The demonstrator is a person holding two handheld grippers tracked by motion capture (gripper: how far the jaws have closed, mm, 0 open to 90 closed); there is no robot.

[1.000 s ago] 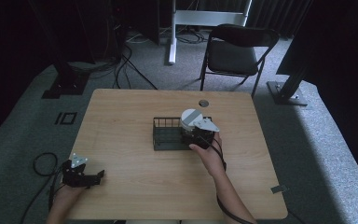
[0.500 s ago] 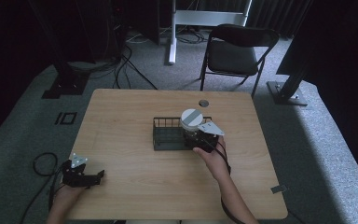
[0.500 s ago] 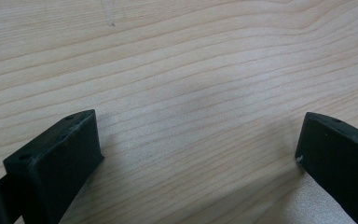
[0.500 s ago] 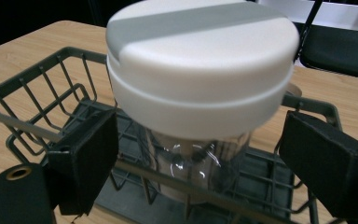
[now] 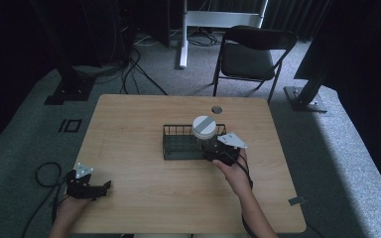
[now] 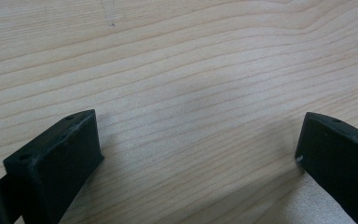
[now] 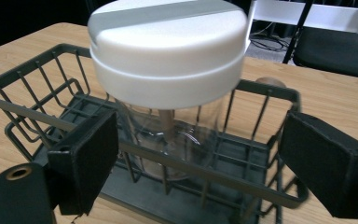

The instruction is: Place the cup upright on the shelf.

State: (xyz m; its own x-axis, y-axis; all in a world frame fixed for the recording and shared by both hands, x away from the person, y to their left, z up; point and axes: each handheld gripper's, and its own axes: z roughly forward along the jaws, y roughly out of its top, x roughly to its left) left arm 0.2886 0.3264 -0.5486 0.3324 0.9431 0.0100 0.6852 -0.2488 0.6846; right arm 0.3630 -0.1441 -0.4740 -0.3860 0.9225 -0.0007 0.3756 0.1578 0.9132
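A clear jar with a white lid (image 5: 204,127) stands upright in the right end of a dark wire basket (image 5: 178,128) at the middle of the wooden table (image 5: 139,119). My right gripper (image 5: 217,150) sits at the basket's near right corner, just in front of the jar. In the right gripper view its jaws (image 7: 200,135) are open, spread wide on the near side of the basket wall (image 7: 37,58), with the jar (image 7: 168,51) beyond them. My left gripper (image 5: 88,186) rests at the table's near left corner, open over bare wood (image 6: 198,135).
A black folding chair (image 5: 250,57) stands past the table's far edge. There is a small round hole (image 5: 217,109) in the tabletop behind the basket. Cables and stand bases lie on the floor to the left and right.
My right gripper has drawn back a little from the jar toward the person. The jar stays standing in the basket. The left gripper has not moved.
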